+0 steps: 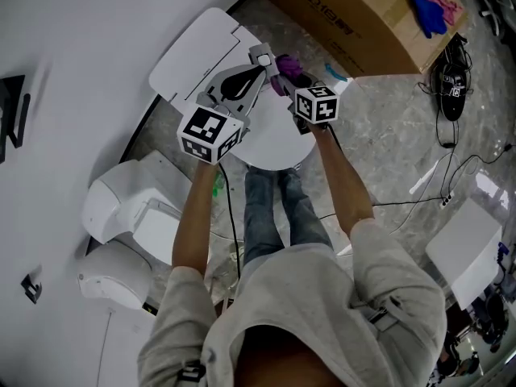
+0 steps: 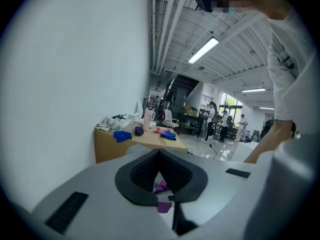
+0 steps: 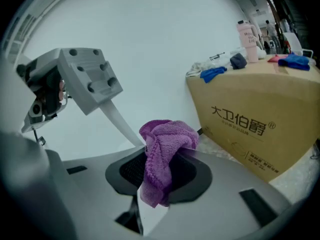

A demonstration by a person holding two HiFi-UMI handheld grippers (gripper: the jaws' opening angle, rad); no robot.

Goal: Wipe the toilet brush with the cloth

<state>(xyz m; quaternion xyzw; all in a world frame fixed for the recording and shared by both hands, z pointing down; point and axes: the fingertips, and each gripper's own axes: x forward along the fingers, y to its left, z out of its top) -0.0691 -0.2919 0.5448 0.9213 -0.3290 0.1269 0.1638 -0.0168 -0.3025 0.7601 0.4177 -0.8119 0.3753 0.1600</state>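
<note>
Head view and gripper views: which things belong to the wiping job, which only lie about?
Job: purple cloth in right tongs; white toilet brush handle in left tongs.
Lying about: cardboard box, blue cloth, pink bottle, toilet.

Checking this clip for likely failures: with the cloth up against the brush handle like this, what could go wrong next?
1. The right gripper pinches the purple cloth by a bunched fold, with much of it hanging loose. Rubbing could drag it out.
2. The left gripper is shut on only the thin white toilet brush handle. Sideways pressure from the cloth might twist it or make it slip.
3. Both grippers work above the toilet, so anything dropped would likely land there.
</note>
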